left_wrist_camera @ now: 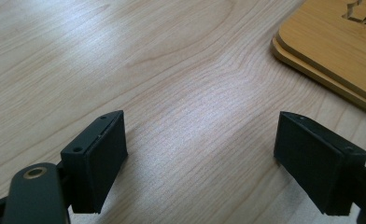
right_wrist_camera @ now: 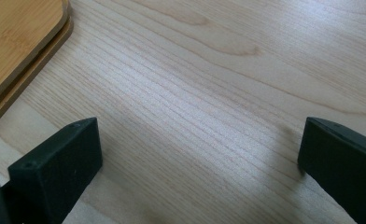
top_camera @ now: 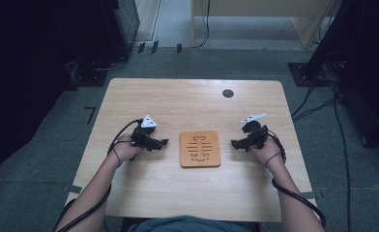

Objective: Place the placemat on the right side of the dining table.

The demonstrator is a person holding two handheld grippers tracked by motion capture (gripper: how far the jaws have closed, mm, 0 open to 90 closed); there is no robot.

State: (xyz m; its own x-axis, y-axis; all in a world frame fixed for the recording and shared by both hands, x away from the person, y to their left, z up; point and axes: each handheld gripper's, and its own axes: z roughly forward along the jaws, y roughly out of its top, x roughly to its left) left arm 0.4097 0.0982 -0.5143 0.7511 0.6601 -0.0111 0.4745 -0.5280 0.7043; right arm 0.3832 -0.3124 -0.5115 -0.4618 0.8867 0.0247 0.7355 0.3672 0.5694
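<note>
My left hand-held gripper [top_camera: 162, 143] and right hand-held gripper [top_camera: 236, 143] both released, resting on desk [top_camera: 144, 96], flanking the wooden trivet [top_camera: 199, 149], touching nothing else

Soft overhead light, dark room edges.
A pale sheen is lying across the table [left_wrist_camera: 172, 93]; frame sides are falling into blackness, close jaws blurring slightly.

A square wooden trivet [top_camera: 199, 149] with carved slots lies flat. It sits between the left gripper [top_camera: 162, 143] and the right gripper [top_camera: 236, 143], touching neither.
</note>
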